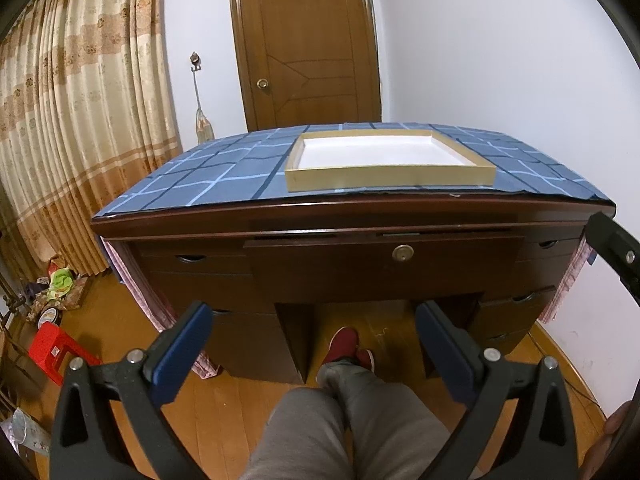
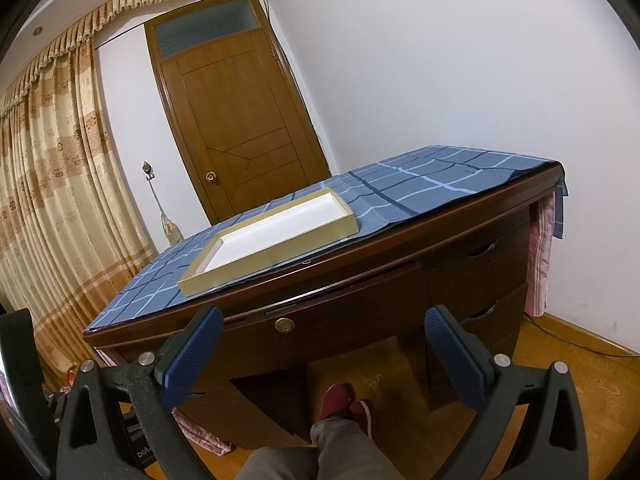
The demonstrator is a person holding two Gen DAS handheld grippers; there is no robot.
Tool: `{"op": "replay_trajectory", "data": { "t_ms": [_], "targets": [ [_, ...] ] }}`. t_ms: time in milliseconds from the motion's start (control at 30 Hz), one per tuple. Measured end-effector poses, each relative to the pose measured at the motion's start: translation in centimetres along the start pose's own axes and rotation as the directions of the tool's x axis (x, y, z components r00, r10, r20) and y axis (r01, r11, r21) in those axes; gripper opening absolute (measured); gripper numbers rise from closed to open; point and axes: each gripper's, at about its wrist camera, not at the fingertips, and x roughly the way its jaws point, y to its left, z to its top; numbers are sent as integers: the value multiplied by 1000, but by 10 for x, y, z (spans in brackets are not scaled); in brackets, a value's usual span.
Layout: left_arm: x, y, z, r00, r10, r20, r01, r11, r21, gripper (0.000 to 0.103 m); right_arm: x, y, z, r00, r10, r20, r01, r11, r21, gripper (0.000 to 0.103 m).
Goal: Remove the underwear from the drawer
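in the left wrist view, the left gripper (image 1: 314,344) hung in front of the dark wooden desk (image 1: 320,220), its blue-padded fingers (image 1: 182,352) spread wide apart with nothing between them, aimed roughly at the centre drawer (image 1: 384,268), which was shut apart from a thin dark gap along its top edge. that drawer carried a round brass lock (image 1: 402,253) and no obvious pull, so a grip would probably have to come from its edge or underside. on top, a blue checked cloth (image 1: 208,176) covered the desk, and a shallow tray (image 1: 390,179) with a white floor sat near the front edge, likely put there to receive what comes out. no underwear showed anywhere; it was presumably inside one of the closed drawers, though which one could not be told. the person's grey-trousered leg (image 1: 352,420) and red shoe (image 1: 340,346) reached under the kneehole, suggesting a seated pose close to the desk. part of the right gripper (image 1: 614,254) showed at the right edge. in the right wrist view, the right gripper (image 2: 324,356) was likewise parted and empty, held tilted and just short of the centre drawer's front, its lock sitting between the pads. the side drawers (image 2: 476,264) with recessed handles lay to the right, also closed. the task looked barely begun.
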Motion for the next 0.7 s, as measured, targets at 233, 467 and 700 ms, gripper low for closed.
{"op": "replay_trajectory", "data": {
  "t_ms": [233,467,700],
  "targets": [
    [0,0,0,1000,-1,-5,1,1000,0,103,2,-2,0,1000,-3,-4,3,1000,3,102],
    [3,-1,-1,1000,-1,-9,1,1000,-3,103,4,-6,0,1000,-12,-7,12,1000,13,102],
    [13,1,-3,999,-4,-35,4,1000,-14,103,12,-8,-4,999,-27,-25,27,1000,11,102]
  ]
}}
